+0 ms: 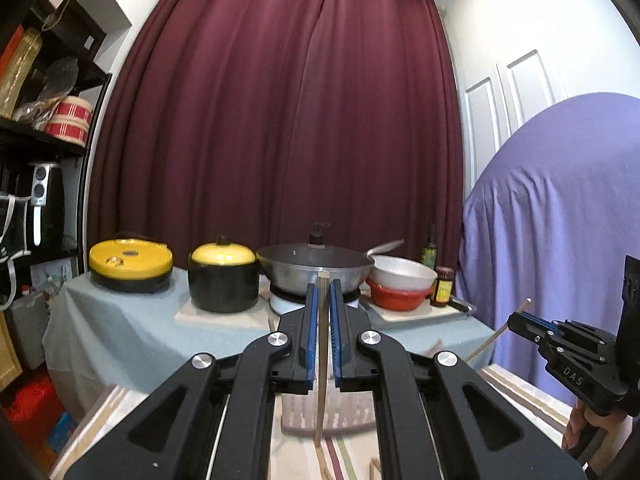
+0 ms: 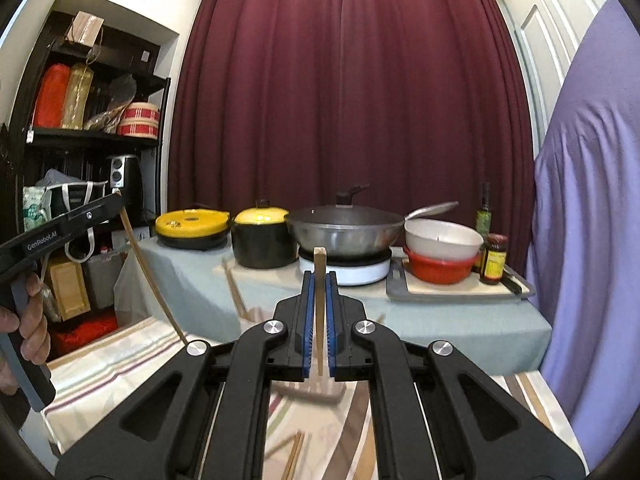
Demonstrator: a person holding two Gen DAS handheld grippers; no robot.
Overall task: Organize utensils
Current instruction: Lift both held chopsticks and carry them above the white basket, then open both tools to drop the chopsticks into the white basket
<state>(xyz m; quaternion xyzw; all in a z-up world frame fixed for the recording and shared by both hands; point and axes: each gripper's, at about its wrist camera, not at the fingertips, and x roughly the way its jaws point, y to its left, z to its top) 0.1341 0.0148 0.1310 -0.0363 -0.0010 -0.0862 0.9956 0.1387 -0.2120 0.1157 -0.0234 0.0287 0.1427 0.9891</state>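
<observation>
Left wrist view shows the left tool (image 1: 324,292) clenched on a thin pale wooden chopstick (image 1: 320,360) that stands upright between its blue pads, the top poking just above the fingertips and the lower end hanging down toward the striped cloth-covered surface (image 1: 352,456) below. Right wrist view shows the same on the other side: the right tool (image 2: 319,284) grips a second pale wooden chopstick (image 2: 319,320), also upright, both tools lifted clear of the cloth. A slatted wooden utensil holder (image 2: 316,392) sits just beyond the tools near the middle of the striped surface, and a few loose chopsticks (image 2: 294,454) lie near its front edge. Each stick is pinched at one narrow spot, so I judge it could pivot or slip if the tool tilts or swings fast; the long free ends could also knock the holder or miss its slots, and the two tools, side by side, could cross sticks. Behind the striped surface stands another one draped in pale blue cloth (image 1: 132,320), carrying two black pots with yellow lids, a lidded steel wok (image 2: 344,232) on a white burner, stacked white and red bowls and sauce bottles. Dark red curtains (image 1: 280,120) fill the back wall, black shelving (image 2: 92,136) stands at the left, and a purple sheet (image 1: 560,240) covers something at the right.
</observation>
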